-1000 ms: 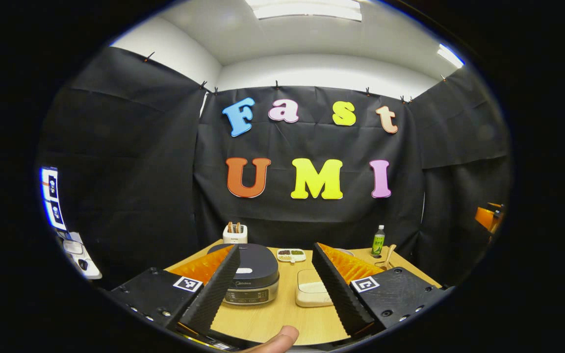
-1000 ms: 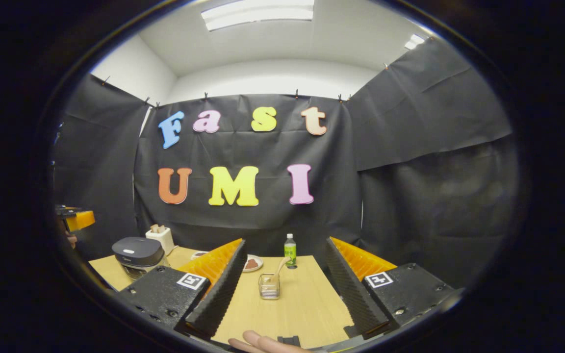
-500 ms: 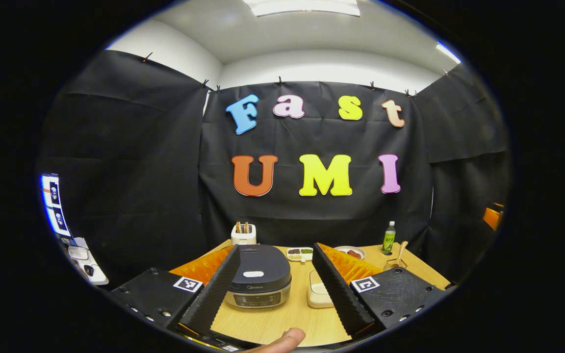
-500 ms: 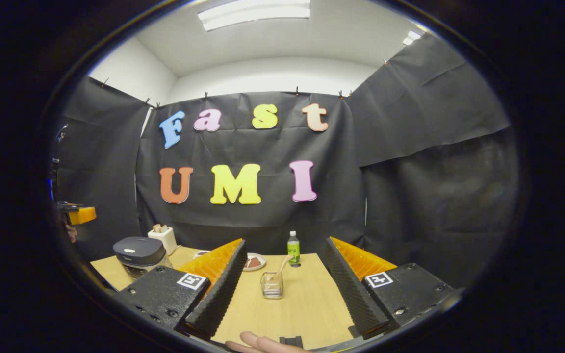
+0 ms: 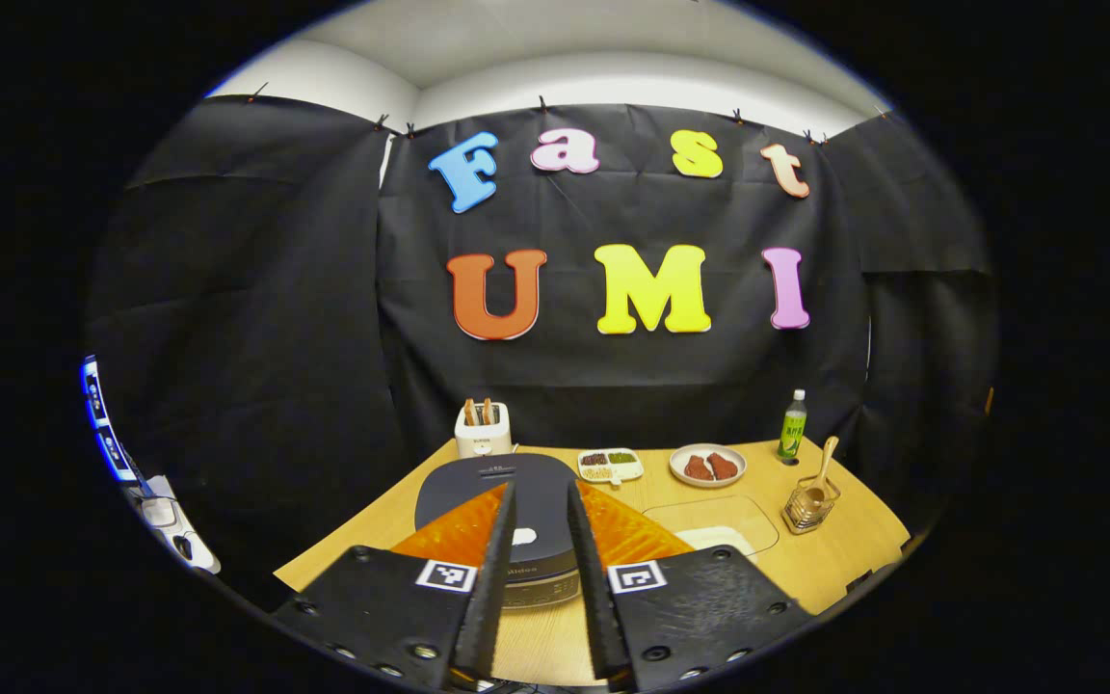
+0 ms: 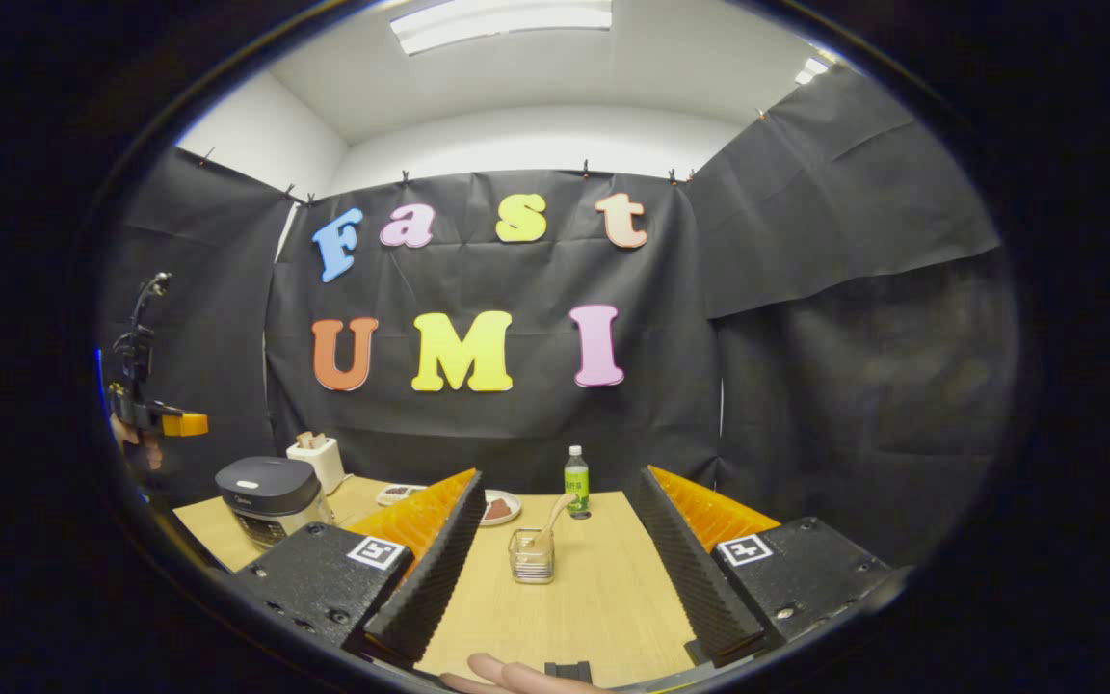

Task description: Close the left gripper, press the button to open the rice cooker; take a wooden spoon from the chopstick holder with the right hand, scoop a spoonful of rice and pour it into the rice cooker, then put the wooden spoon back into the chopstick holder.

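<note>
Cooker front hidden; button perhaps untouched.

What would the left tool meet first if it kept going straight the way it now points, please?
Most likely the rice cooker: the left tool, its fingers nearly together, aims at the dark lid, with the pale button showing in the gap. Depth is hard to judge, so contact isn't certain.

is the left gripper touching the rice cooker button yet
Cannot tell. In the left gripper view the left gripper, fingers nearly together, frames the white button on the rice cooker lid, but no contact or gap shows plainly.
</note>
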`<act>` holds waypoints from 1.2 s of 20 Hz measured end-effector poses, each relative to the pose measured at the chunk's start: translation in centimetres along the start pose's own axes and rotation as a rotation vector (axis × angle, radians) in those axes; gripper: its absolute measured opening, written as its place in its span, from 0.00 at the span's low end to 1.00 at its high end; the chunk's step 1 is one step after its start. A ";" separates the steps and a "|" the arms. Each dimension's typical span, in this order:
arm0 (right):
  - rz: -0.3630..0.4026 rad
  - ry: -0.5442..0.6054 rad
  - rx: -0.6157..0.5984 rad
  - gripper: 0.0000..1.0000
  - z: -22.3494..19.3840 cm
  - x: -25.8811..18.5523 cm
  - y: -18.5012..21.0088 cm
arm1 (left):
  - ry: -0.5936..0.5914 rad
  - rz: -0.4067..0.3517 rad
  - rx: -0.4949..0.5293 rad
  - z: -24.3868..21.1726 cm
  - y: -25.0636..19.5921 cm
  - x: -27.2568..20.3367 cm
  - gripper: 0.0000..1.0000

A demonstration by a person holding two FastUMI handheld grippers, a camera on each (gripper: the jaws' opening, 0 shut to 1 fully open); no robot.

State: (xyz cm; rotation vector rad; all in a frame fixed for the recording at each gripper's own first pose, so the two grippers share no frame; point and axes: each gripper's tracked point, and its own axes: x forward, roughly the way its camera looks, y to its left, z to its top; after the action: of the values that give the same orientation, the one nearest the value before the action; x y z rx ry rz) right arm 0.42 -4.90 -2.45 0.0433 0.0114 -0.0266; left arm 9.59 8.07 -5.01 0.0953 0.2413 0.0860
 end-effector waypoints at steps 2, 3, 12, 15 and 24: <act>0.002 0.003 -0.001 1.00 -0.3 0.2 0.0 | 0.071 0.022 -0.010 -1.2 0.7 2.0 0.00; 0.003 0.006 0.000 1.00 -0.5 0.3 -0.1 | 0.112 0.017 -0.020 -2.0 0.5 2.6 0.00; 0.002 0.060 0.015 1.00 -3.4 1.5 -1.6 | 0.377 0.088 -0.070 -8.9 2.4 7.5 0.00; 0.000 0.078 0.016 1.00 -4.1 1.9 -2.0 | 0.388 0.092 -0.105 -9.6 2.8 8.2 0.00; -0.003 0.093 0.035 1.00 -5.2 2.1 -2.6 | 0.420 0.113 -0.174 -11.0 2.9 8.7 0.00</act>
State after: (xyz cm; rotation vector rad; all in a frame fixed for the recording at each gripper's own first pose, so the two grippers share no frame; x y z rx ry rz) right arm 2.44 -7.29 -7.77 0.0796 0.1035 -0.0278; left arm 15.15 12.69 -17.44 -0.0849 0.6460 0.2397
